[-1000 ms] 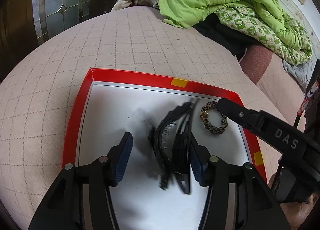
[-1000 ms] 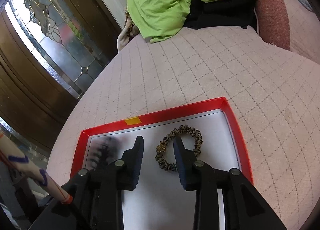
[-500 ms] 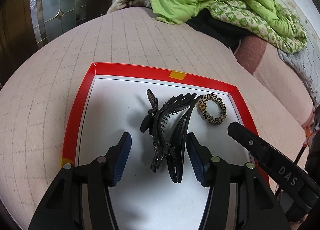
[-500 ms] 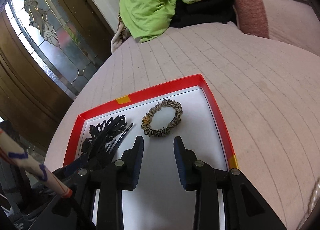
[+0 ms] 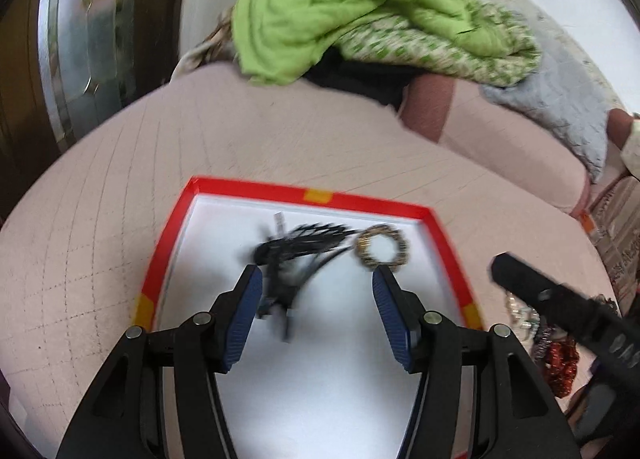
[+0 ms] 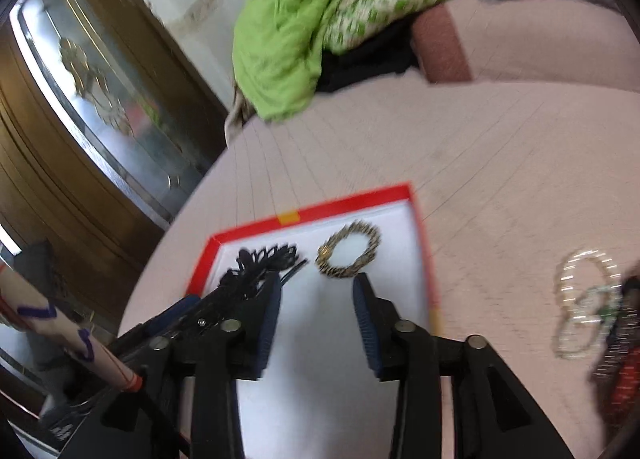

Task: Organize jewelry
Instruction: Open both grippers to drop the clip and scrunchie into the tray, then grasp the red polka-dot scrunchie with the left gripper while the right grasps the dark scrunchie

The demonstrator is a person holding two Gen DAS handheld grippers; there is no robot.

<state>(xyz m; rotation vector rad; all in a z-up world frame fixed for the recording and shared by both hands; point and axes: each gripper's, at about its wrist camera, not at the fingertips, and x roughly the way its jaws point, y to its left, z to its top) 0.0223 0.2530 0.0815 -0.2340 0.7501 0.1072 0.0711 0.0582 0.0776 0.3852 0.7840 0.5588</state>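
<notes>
A red-rimmed white tray (image 5: 168, 255) (image 6: 360, 201) lies on the pink quilted bed. In it lie black hair clips (image 5: 296, 255) (image 6: 264, 261) and, to their right, a leopard-print scrunchie (image 5: 382, 249) (image 6: 348, 253). My left gripper (image 5: 316, 299) is open and empty, raised above the tray's near part. My right gripper (image 6: 316, 307) is open and empty, just short of the scrunchie. Loose jewelry lies on the bed right of the tray: pale bead bracelets (image 6: 580, 299) and red and dark pieces (image 5: 560, 363) (image 6: 620, 363).
A green blanket (image 5: 340, 7) (image 6: 296, 31) and patterned bedding are piled at the far side of the bed. A brown pillow (image 5: 428, 111) lies to the right. A glass-panelled wooden door (image 6: 92, 99) stands at the left.
Both grippers have pulled back and risen from the tray. The left one let go of the black hair clips, which now lie in the tray. Loose jewelry has come into view at right.
</notes>
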